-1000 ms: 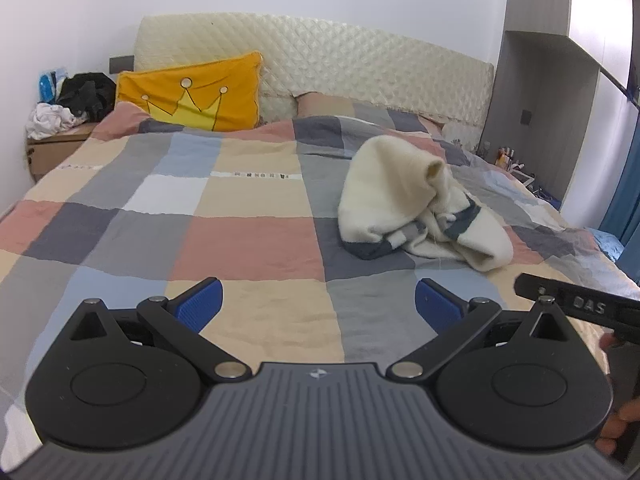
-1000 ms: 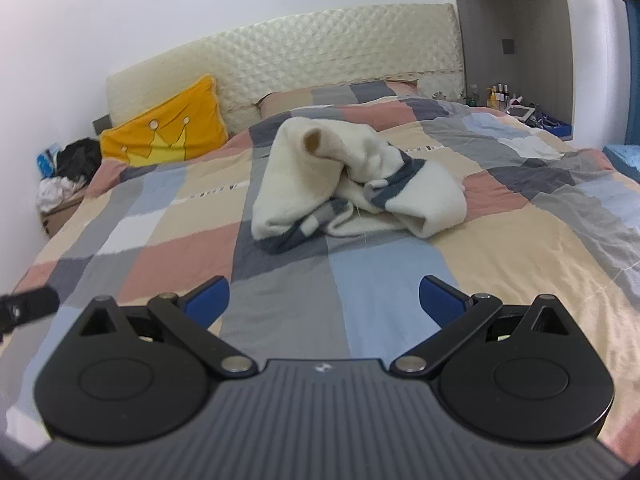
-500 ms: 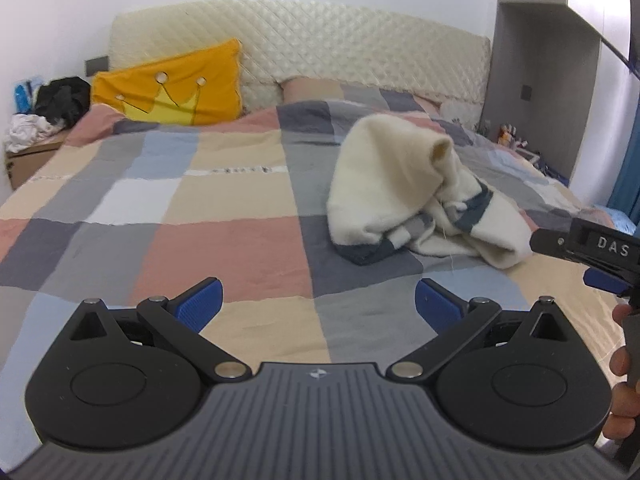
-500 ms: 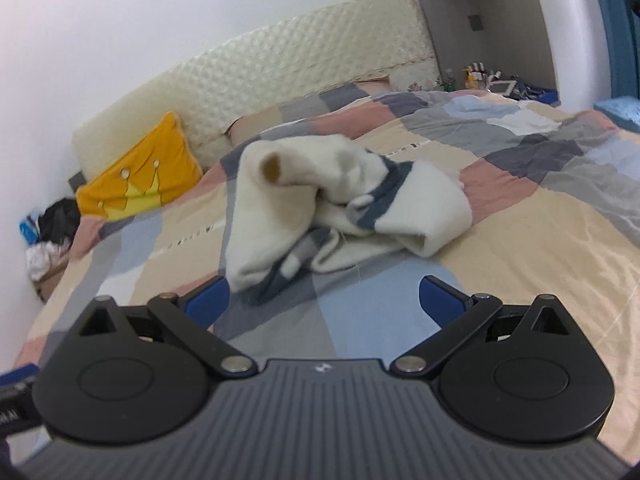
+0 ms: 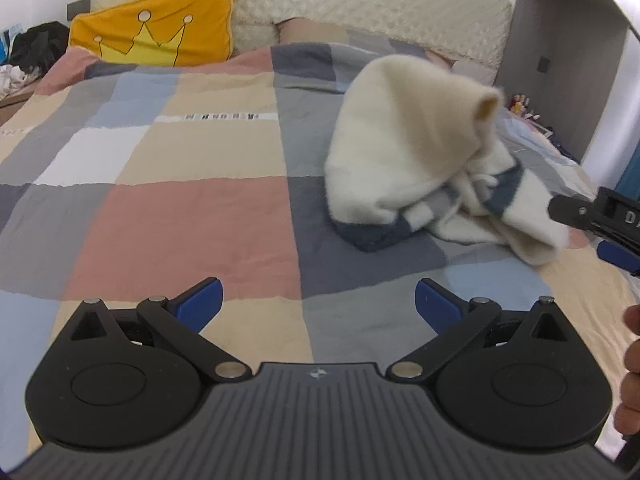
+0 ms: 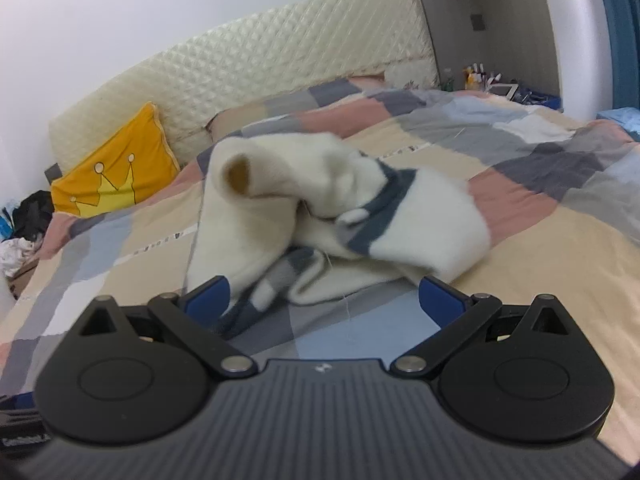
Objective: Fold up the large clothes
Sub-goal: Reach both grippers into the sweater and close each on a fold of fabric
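My left gripper [image 5: 318, 300] was spread wide with nothing between its blue fingers [image 5: 198, 304], held above the patchwork bedspread [image 5: 192, 216]. My right gripper [image 6: 322, 300] was just as wide apart and gripped nothing, though the near edge of the cream sweater [image 6: 320, 224] lay close in front of its left finger [image 6: 208, 298]; the picture was blurred there, so I could not tell whether cloth and finger touched.

The sweater [image 5: 424, 168] sat crumpled in a heap on the right half of the bed, one sleeve cuff [image 6: 236, 172] standing up and open, dark blue and grey bands showing among the folds. From the left camera, the tip of my right gripper [image 5: 600, 220] came in at the right edge, just beside the heap, and part of my hand [image 5: 630, 364] showed below it.

Behind the sweater stood a quilted cream headboard [image 5: 360, 4]. A yellow cushion with a crown [image 5: 160, 32] leaned against it on the left, well apart from the heap. A bedside stand with dark and white clothes [image 5: 28, 52] was off the bed's left side, and small bottles [image 6: 480, 76] crowded a low shelf on the right.
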{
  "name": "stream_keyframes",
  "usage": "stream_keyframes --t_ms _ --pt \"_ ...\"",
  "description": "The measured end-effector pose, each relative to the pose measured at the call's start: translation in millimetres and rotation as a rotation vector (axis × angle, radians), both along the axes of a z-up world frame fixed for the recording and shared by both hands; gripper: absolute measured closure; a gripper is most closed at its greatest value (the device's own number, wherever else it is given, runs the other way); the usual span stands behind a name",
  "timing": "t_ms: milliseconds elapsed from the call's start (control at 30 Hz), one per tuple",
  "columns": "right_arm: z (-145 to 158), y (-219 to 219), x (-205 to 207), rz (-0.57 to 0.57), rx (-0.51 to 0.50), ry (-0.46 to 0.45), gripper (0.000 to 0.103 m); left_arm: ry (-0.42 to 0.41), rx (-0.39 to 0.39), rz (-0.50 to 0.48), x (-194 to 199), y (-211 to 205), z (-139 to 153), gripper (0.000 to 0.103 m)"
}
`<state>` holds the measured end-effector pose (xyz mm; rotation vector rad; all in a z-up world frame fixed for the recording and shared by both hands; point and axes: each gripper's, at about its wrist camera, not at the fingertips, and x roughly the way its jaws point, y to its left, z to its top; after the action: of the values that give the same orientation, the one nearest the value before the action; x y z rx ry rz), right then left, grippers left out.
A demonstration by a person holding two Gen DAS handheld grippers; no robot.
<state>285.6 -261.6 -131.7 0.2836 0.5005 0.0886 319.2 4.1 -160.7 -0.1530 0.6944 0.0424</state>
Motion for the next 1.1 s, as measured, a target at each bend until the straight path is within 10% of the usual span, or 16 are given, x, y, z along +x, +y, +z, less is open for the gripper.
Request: stream_keyframes --t_ms 467,1100 --pt "-30 7 62 -0.001 0.095 0.072 0.035 0.017 -0.123 -0.010 67 24 -49 0.001" --pt "-13 25 96 0.049 0.221 -0.161 0.043 -0.021 -0.188 -0.078 155 -7 -85 0.018"
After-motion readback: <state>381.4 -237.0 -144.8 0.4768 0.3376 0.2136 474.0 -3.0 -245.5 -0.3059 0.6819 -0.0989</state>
